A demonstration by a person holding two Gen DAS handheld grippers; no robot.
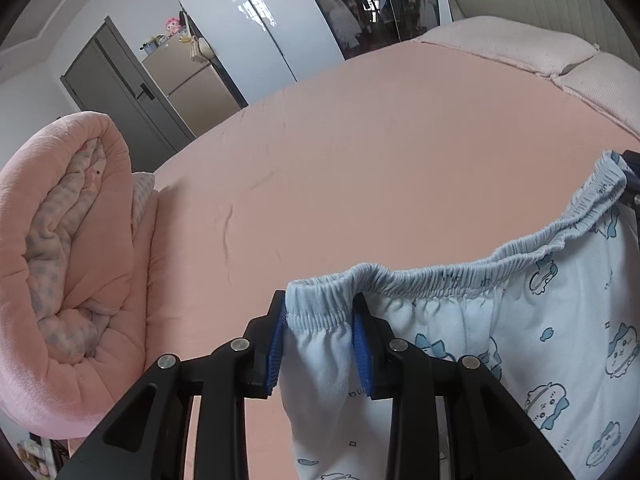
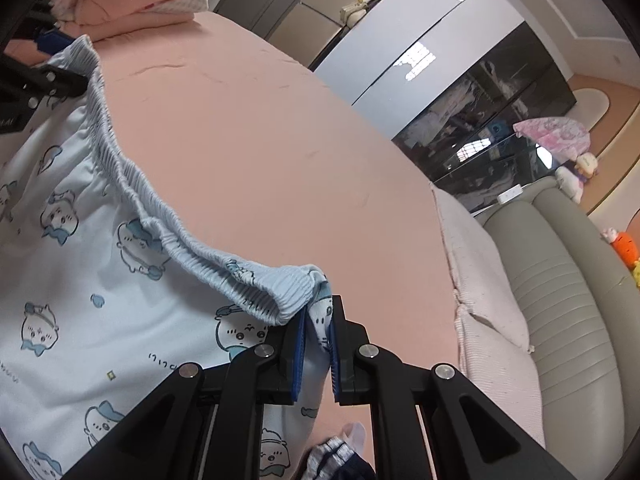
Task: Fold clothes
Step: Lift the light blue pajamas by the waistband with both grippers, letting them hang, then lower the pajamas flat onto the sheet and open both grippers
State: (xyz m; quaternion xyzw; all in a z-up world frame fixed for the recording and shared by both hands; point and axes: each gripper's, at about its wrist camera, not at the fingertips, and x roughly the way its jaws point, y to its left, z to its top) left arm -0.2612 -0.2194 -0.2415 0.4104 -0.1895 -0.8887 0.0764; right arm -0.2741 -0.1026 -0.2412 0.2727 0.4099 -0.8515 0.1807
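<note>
Left gripper (image 1: pixel 320 320) pinches one end of the elastic waistband (image 1: pixel 460 270) of a pair of pale blue pyjama trousers (image 1: pixel 560 340), its blue pads (image 1: pixel 276 344) pressed on a thick bunch of the gathered cloth; right gripper (image 2: pixel 318 336) pinches the other end, its jaws pressed nearly together on a thinner fold. Between the two the waistband hangs in a shallow sag, running straight from one gripper to the other, so its long axis lies across the front of the person and neither hand is nearer to it than the other. The printed legs, covered in little cartoon faces, drop down from the band below both grippers and out of sight at the bottom of both views.

Beyond the band stretches the pink bed sheet (image 1: pixel 360 140), flat and bare ahead of the trousers, and that is the relation that matters: the garment is held up in front of the open sheet, the band parallel to the near side. Laying it out would mean carrying both ends forward together and lowering them evenly, I reckon.

No containers show. A rolled pink quilt (image 1: pixel 68 260) sits on the left end of the bed, pale pillows (image 2: pixel 492 280) lie at the right end, and some dark-and-white striped cloth (image 2: pixel 336 456) peeks in low beneath the right gripper
</note>
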